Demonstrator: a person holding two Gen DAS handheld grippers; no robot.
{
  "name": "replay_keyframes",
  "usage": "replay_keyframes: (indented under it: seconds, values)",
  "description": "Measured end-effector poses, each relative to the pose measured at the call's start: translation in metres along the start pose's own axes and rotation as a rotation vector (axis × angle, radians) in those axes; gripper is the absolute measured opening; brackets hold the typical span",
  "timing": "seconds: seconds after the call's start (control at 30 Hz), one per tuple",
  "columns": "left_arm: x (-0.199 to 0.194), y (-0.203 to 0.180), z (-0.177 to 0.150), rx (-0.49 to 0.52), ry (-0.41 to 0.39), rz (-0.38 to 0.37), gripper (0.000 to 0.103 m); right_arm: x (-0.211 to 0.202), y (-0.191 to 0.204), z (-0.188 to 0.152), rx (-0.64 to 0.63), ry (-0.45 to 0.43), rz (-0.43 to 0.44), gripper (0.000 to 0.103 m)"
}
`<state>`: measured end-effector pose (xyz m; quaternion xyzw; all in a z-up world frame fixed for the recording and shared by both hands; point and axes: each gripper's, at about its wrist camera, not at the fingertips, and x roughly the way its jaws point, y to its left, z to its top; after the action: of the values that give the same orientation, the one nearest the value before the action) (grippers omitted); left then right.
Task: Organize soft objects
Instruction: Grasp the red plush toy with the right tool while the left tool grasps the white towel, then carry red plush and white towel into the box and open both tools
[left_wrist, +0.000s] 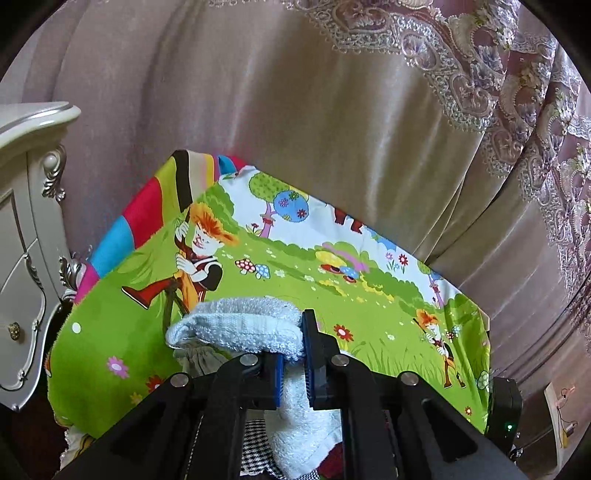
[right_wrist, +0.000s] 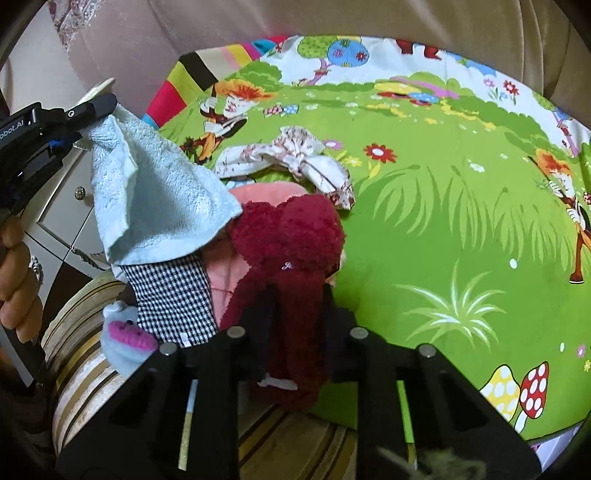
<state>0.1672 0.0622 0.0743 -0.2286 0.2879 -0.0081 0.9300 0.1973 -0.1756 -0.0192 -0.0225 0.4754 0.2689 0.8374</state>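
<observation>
On the cartoon-print sheet (right_wrist: 443, 229), much of your pile is buried: the pink fabric (right_wrist: 258, 195) shows only as slivers behind the dark red fuzzy item (right_wrist: 295, 236), and the checked cloth (right_wrist: 173, 295) runs under your right gripper (right_wrist: 297, 295), whose fingers pinch that woolly red piece. Your left gripper (left_wrist: 293, 350) clamps the pale blue terry towel (left_wrist: 236, 325), lifted clear and drooping beside the carved cabinet (left_wrist: 29, 229).

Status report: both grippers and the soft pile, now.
Left gripper shut on light blue towel, lifted off the pile. Right gripper shut on dark red fuzzy item. Checked cloth and floral cloth lie loose alongside.
</observation>
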Motion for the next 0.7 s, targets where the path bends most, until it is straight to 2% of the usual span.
replay_keyframes:
  seconds: [0.37, 0.7]
  values:
    - [-0.03, -0.028, 0.013, 0.047, -0.058, -0.019, 0.009, -0.051, -0.006, -0.006, 0.027, -0.136, -0.049, 0.022]
    - [-0.047, -0.086, 0.01, 0.145, -0.047, -0.112, 0.009, -0.117, -0.026, -0.035, 0.098, -0.249, -0.09, 0.022]
